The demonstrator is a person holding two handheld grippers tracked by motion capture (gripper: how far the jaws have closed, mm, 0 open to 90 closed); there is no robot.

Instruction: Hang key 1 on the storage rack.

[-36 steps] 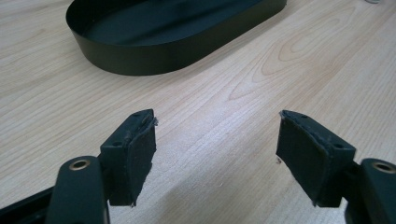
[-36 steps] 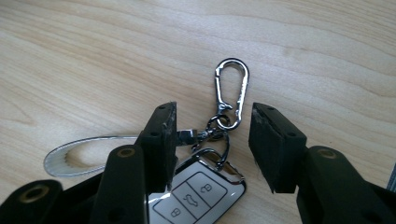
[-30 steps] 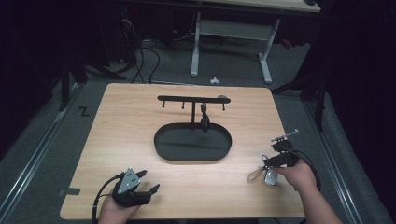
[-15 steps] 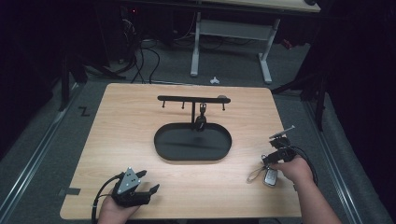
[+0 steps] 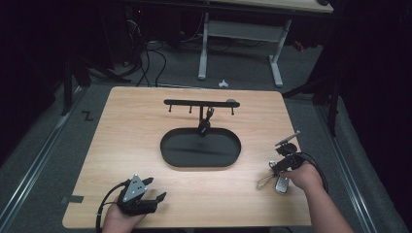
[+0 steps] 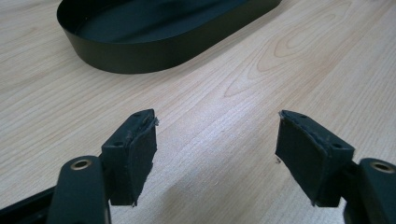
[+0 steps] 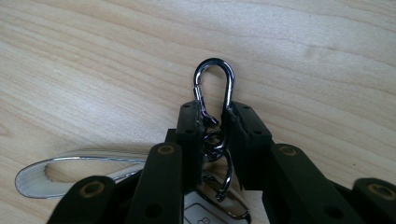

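Chrome carabiner [image 7: 214, 88] pinched in right gripper [image 7: 215, 123], near right.
Left gripper [image 6: 215, 144] near left, jaws wide apart, holding nothing; black oval tray [image 5: 170, 158] mid-table.

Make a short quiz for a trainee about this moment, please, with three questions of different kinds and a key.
1. True or false: the left gripper is shut on the black oval tray.
2. What does the right gripper clamp? A) carabiner B) hook rack C) cable
3. Fill in: a keychain hangs from the rack above the ____.

Key: 1 false, its jaws stand apart over bare table; 2 A; 3 tray.
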